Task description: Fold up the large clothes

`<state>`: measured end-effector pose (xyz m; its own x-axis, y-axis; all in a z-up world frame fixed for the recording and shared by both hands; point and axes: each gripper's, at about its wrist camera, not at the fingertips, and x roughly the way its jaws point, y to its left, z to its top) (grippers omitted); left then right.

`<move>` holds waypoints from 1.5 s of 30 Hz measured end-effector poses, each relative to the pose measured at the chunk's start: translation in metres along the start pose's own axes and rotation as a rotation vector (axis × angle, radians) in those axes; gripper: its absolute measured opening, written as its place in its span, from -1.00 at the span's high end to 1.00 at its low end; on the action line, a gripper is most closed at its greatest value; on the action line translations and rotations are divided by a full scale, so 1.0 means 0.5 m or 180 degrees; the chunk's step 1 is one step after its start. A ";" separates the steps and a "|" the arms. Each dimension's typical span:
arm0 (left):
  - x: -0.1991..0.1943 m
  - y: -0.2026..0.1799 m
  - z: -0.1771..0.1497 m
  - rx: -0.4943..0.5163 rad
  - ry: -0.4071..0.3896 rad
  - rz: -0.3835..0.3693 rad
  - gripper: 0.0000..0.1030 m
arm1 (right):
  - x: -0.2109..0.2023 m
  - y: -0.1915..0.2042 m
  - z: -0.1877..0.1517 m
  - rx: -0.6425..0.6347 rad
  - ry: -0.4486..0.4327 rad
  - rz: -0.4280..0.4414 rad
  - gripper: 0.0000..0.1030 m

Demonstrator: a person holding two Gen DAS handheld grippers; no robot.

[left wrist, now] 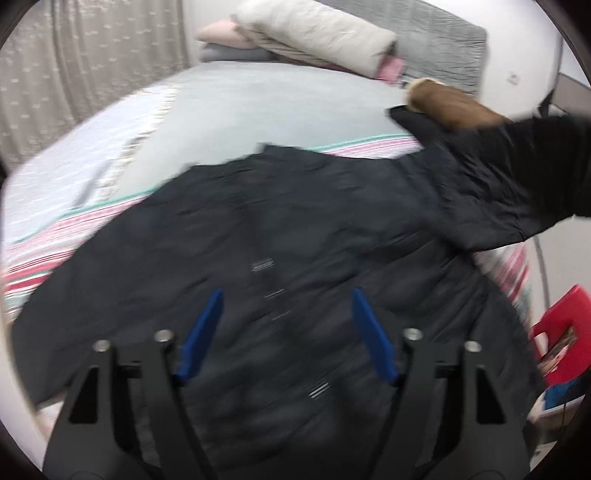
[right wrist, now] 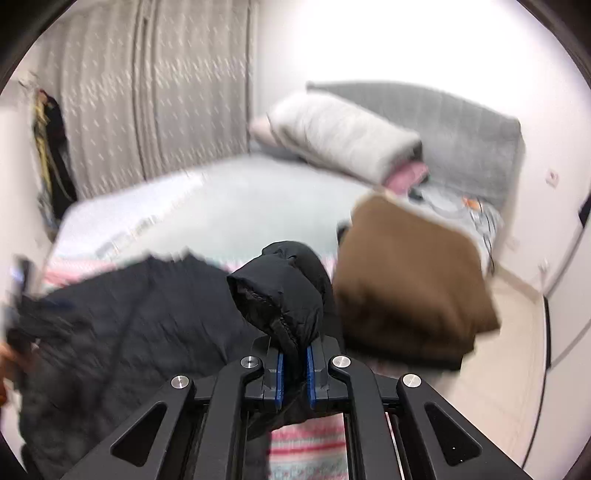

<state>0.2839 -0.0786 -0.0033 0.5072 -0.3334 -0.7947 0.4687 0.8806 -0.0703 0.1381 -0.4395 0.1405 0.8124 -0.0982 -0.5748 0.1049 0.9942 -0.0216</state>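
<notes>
A large black padded jacket [left wrist: 295, 236] lies spread on the bed, its back up. My left gripper [left wrist: 288, 299] is open and empty just above the jacket's lower back. The jacket's sleeve [left wrist: 491, 184] is lifted at the right, above the bed. In the right wrist view my right gripper [right wrist: 293, 354] is shut on that black sleeve [right wrist: 284, 288], whose cuff end bulges above the blue pads. The rest of the jacket [right wrist: 129, 325] lies to the left below.
The bed [left wrist: 258, 99] has a grey sheet and a striped pink blanket [left wrist: 55, 251]. A folded brown garment [right wrist: 410, 280] lies at the bed's right side. Pillows [left wrist: 317, 33] lean on the headboard. A red chair [left wrist: 561, 332] stands at the right.
</notes>
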 end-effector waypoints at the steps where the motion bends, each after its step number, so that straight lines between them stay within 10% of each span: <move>1: 0.020 -0.022 0.009 -0.0034 0.0015 -0.0096 -0.05 | -0.012 -0.010 0.023 -0.0013 -0.0068 0.0035 0.84; 9: 0.233 -0.184 0.075 -0.0449 0.0158 -0.0831 0.48 | 0.033 -0.172 0.133 0.0622 -0.0010 0.0225 0.86; 20: 0.352 -0.282 0.074 -0.0224 0.0260 -0.0644 0.36 | 0.109 -0.186 0.111 0.0780 0.0199 0.0461 0.87; 25: 0.255 -0.188 0.058 -0.0422 0.0353 -0.0999 -0.50 | 0.100 -0.085 0.149 0.0554 0.0184 0.0673 0.87; 40: 0.059 0.181 -0.007 -0.0942 -0.0125 -0.0880 -0.59 | 0.245 0.341 0.225 -0.0031 0.0605 0.1424 0.85; 45: 0.072 0.274 -0.035 -0.1312 -0.0134 -0.1010 -0.59 | 0.319 0.403 0.197 0.0100 0.0924 0.1739 0.46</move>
<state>0.3538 0.0361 -0.0521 0.4190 -0.6112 -0.6714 0.2848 0.7906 -0.5420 0.3453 -0.2592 0.1252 0.5647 0.4447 -0.6953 -0.2617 0.8954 0.3602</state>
